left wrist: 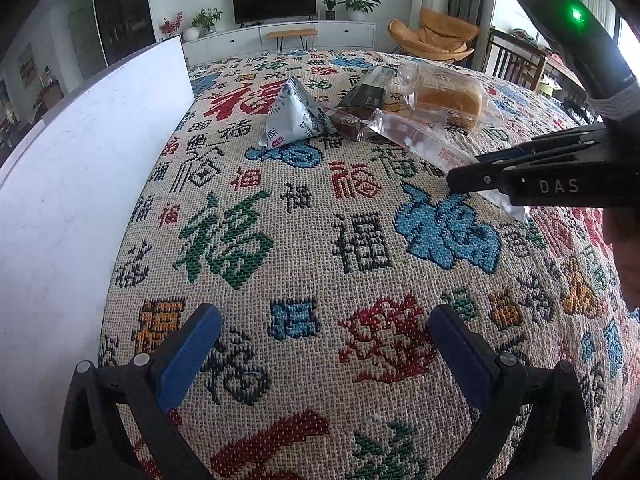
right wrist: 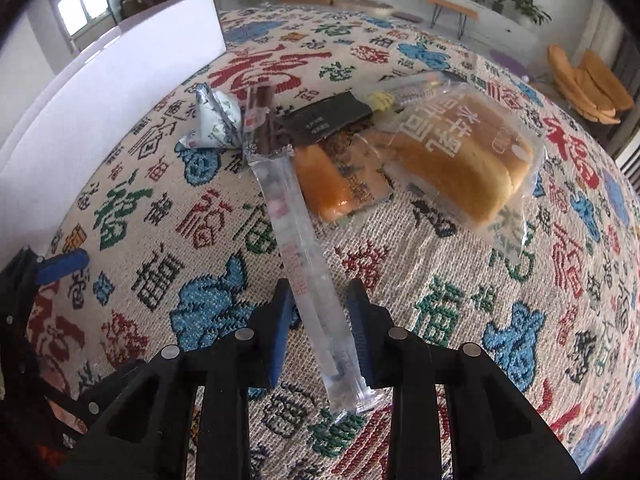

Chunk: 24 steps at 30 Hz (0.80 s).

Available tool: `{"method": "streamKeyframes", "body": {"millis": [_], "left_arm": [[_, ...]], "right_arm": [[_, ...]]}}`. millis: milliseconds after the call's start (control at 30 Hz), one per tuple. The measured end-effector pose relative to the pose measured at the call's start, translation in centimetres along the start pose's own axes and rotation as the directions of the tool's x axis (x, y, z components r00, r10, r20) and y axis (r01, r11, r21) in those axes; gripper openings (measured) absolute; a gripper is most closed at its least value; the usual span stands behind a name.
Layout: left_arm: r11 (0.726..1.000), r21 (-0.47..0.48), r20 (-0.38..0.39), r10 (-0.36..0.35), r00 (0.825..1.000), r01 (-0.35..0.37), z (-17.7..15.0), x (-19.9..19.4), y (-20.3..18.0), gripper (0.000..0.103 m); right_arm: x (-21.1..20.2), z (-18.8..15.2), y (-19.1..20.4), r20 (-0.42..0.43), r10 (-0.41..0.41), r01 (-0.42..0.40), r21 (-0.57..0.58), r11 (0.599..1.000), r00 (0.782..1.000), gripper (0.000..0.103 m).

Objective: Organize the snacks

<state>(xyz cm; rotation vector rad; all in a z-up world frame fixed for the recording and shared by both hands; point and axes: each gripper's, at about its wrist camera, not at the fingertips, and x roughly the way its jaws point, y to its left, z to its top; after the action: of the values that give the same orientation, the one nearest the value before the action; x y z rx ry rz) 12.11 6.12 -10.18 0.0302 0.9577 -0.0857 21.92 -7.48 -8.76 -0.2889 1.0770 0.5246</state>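
Several wrapped snacks lie heaped on a coarse woven cloth (right wrist: pixel 400 240) patterned with red, green and blue Chinese characters. One long, clear plastic stick pack (right wrist: pixel 304 248) stretches from the heap toward the right gripper (right wrist: pixel 320 320), whose blue-padded jaws stand narrow around its near end; whether the pads press it cannot be told. Just beside it sit an orange cake (right wrist: pixel 324 184) in film, a bagged bread loaf (right wrist: pixel 460 160) printed with white Chinese characters, a matte black packet (right wrist: pixel 328 118) and a pale pyramid-shaped pouch (right wrist: pixel 216 120). A smooth white board (right wrist: pixel 120 92) stands upright along the cloth's edge. Only the left wrist view shows the left gripper (left wrist: pixel 320 344), jaws wide over bare cloth well apart from the heap, and the letters "DAS" on the right gripper's black body.
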Motion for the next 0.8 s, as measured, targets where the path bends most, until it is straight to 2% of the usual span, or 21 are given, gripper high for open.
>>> {"method": "streamKeyframes", "body": {"millis": [133, 267, 333, 400, 433, 500, 533, 567, 600, 700, 800], "left_arm": [[1.000, 0.001, 0.000, 0.002, 1.000, -0.002, 0.1, 0.2, 0.0, 0.103], [1.000, 0.001, 0.001, 0.002, 1.000, -0.002, 0.1, 0.1, 0.0, 0.103], [1.000, 0.001, 0.000, 0.002, 1.000, -0.002, 0.1, 0.1, -0.1, 0.103], [1.000, 0.001, 0.000, 0.002, 1.000, -0.002, 0.1, 0.1, 0.0, 0.103], [1.000, 0.001, 0.000, 0.002, 1.000, -0.002, 0.1, 0.1, -0.1, 0.103], [1.000, 0.002, 0.001, 0.002, 1.000, -0.002, 0.1, 0.1, -0.1, 0.103], [1.000, 0.002, 0.001, 0.002, 1.000, -0.002, 0.1, 0.1, -0.1, 0.103], [1.000, 0.002, 0.001, 0.002, 1.000, -0.002, 0.1, 0.2, 0.0, 0.103], [1.000, 0.002, 0.001, 0.002, 1.000, -0.002, 0.1, 0.2, -0.1, 0.103], [1.000, 0.002, 0.001, 0.002, 1.000, -0.002, 0.1, 0.2, -0.1, 0.103], [1.000, 0.002, 0.001, 0.002, 1.000, -0.002, 0.1, 0.2, -0.1, 0.103]], "right_arm": [[-1.5, -2.4, 0.3, -0.010, 0.053, -0.052, 0.026, 0.998, 0.999, 0.019], [-4.0, -7.8, -0.4, 0.015, 0.054, -0.055, 0.133, 0.990, 0.998, 0.019], [-5.4, -10.5, -1.3, 0.047, -0.043, 0.032, 0.207, 0.978, 0.998, 0.019], [-6.2, -12.2, -2.4, 0.077, -0.175, 0.150, 0.263, 0.953, 0.982, 0.020], [-6.4, -12.6, -3.0, 0.095, -0.209, 0.174, 0.286, 0.942, 0.973, 0.021], [-6.2, -12.9, -4.1, 0.115, -0.214, 0.169, 0.313, 0.935, 0.970, 0.028], [-6.3, -12.8, -4.4, 0.130, -0.213, 0.163, 0.315, 0.935, 0.968, 0.041], [-6.2, -12.6, -4.4, 0.128, -0.233, 0.185, 0.304, 0.934, 0.964, 0.052], [-6.0, -12.4, -4.4, 0.124, -0.256, 0.212, 0.290, 0.933, 0.959, 0.067], [-5.8, -12.4, -4.4, 0.160, -0.286, 0.239, 0.260, 0.935, 0.945, 0.071], [-6.0, -12.5, -4.5, 0.160, -0.293, 0.242, 0.275, 0.930, 0.943, 0.073]]}}
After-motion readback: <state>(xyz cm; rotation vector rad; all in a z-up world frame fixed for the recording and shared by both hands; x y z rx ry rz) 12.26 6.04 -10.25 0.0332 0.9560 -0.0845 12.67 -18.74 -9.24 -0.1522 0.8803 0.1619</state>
